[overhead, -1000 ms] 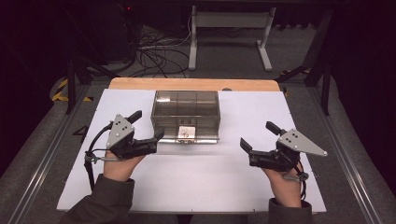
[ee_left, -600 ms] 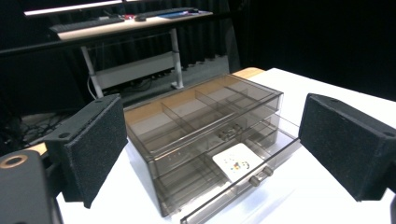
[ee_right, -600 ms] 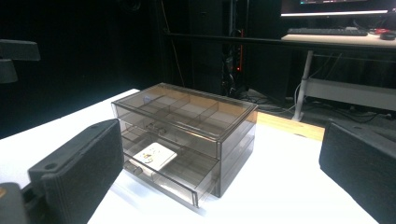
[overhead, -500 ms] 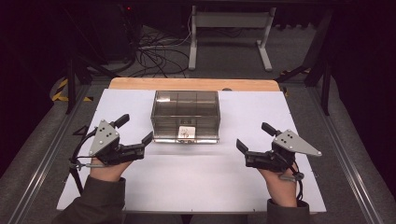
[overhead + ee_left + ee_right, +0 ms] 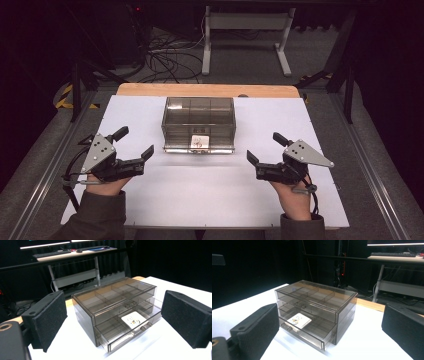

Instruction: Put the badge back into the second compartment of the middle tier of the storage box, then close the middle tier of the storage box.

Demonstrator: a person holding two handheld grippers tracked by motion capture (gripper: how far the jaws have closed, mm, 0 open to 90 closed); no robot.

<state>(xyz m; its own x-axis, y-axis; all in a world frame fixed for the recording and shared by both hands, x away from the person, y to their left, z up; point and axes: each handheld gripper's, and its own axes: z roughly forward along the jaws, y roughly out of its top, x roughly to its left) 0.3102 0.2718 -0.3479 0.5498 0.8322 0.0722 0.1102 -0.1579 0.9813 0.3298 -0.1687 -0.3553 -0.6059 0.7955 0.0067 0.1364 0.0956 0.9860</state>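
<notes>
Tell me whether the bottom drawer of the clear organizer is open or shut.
Open, partly. The bottom drawer juts out past the organizer's front in both gripper views, with a small white card lying inside.

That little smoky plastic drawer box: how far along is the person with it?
Done so far: the drawer box has its bottom drawer pulled slightly out, with a small white card lying inside. In hand: nothing. The left gripper and right gripper sit open on either side of the box, touching nothing. Left, probably: pushing that drawer shut, or pulling it further to reach the card.
</notes>
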